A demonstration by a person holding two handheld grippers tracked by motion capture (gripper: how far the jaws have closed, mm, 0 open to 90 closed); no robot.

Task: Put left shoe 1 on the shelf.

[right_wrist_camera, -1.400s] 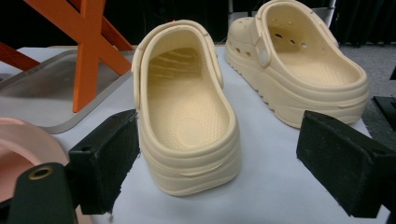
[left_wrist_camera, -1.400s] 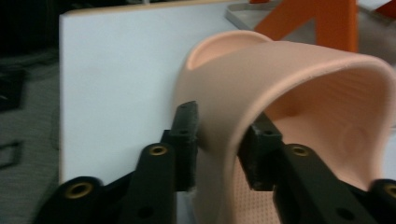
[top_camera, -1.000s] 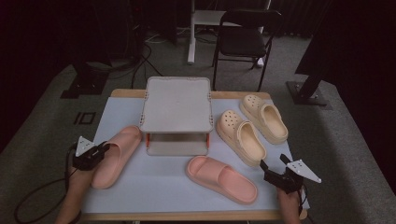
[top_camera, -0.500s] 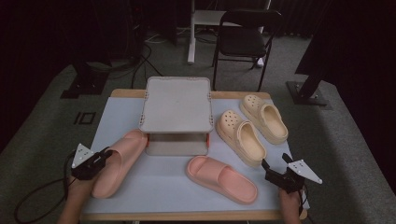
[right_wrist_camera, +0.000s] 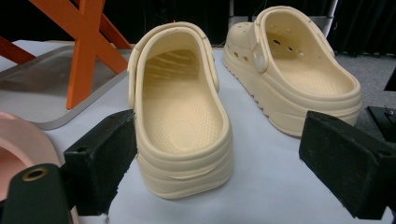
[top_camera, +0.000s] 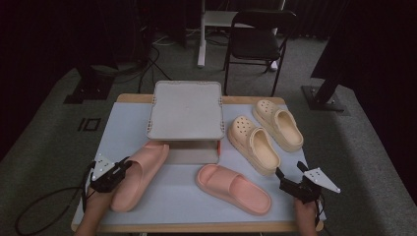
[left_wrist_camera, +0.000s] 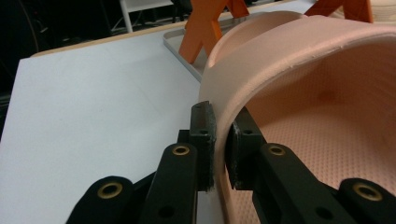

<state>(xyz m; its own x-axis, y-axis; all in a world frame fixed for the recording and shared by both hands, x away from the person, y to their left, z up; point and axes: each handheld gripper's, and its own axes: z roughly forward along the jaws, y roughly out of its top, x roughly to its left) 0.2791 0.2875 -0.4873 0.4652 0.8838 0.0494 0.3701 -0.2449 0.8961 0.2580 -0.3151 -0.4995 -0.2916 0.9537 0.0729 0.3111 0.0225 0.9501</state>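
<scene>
Rubber sidewall sits pinched between my left claw's pads (left_wrist_camera: 205, 135): my left gripper (top_camera: 118, 169) is clenched on the pink slide (top_camera: 138, 174) I am handling, one pad outside its rim and the other inside on the dimpled footbed. I take the grey rack (top_camera: 186, 109), with its orange crossed legs, as my landmark in the middle of the white table (top_camera: 120, 120). The held slide lies in front of the rack's left corner, toe close under that corner, heel toward me, near the table's front left edge. Its pink partner (top_camera: 233, 188) lies flat in front of the rack's right half, angled toward my right hand. My right gripper (top_camera: 291, 175) hangs released, its black pads spread wide with nothing between them, well to the right of and nearer me than the rack. Just ahead of those pads is the heel of the near cream clog (right_wrist_camera: 182, 112), standing on the table right of the rack. The second cream clog (right_wrist_camera: 292, 65) stands just beside it, farther from the rack, apart from the first.
</scene>
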